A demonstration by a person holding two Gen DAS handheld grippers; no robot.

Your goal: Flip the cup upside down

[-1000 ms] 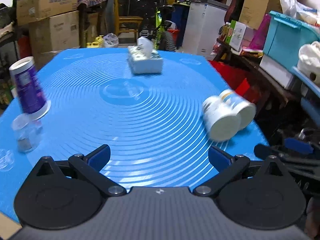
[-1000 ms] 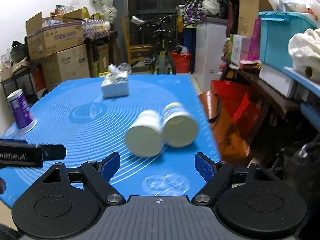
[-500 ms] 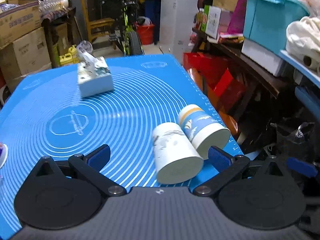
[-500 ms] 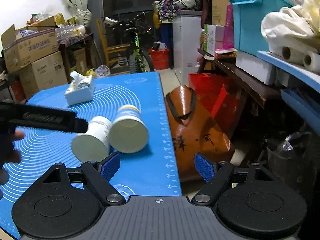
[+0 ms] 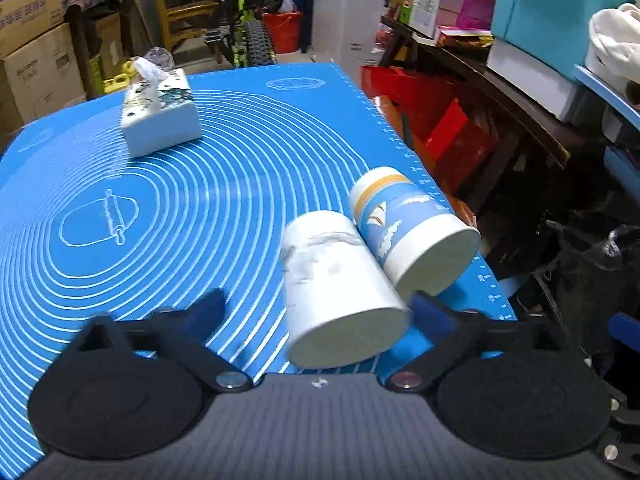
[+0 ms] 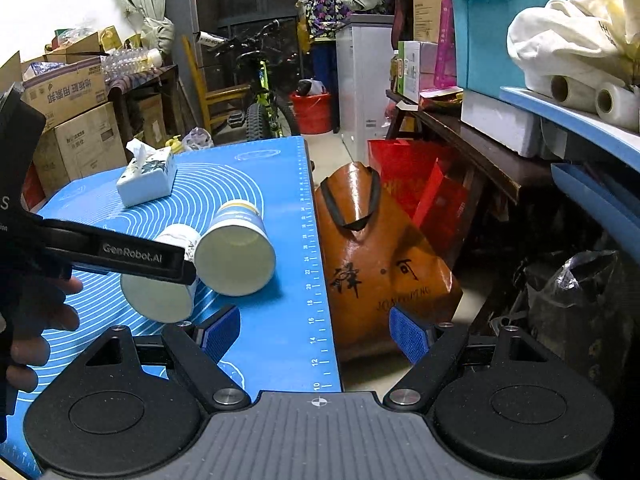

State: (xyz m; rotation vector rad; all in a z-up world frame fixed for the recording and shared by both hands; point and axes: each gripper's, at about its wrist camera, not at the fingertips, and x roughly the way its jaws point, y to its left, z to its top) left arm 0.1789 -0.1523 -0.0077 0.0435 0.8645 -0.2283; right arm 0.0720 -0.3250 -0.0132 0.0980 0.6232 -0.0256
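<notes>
Two paper cups lie on their sides on the blue mat (image 5: 224, 208), mouths toward me. The white cup (image 5: 336, 280) lies between the fingers of my open left gripper (image 5: 320, 312), not touched by either pad. The blue-and-white cup (image 5: 408, 232) lies touching it on the right, near the mat's right edge. In the right wrist view the white cup (image 6: 160, 296) sits partly behind the left gripper's finger (image 6: 132, 256), with the blue-and-white cup (image 6: 236, 256) beside it. My right gripper (image 6: 316, 332) is open and empty, over the mat's right edge.
A tissue box (image 5: 160, 116) stands at the back of the mat. An orange bag (image 6: 372, 256) leans on the floor right of the mat's edge. Shelves, boxes and a bicycle (image 6: 260, 92) crowd the room behind and to the right.
My left gripper has swung right and closed in on the white cup, which now lies between its fingers. My right gripper has shifted right, off the mat's edge.
</notes>
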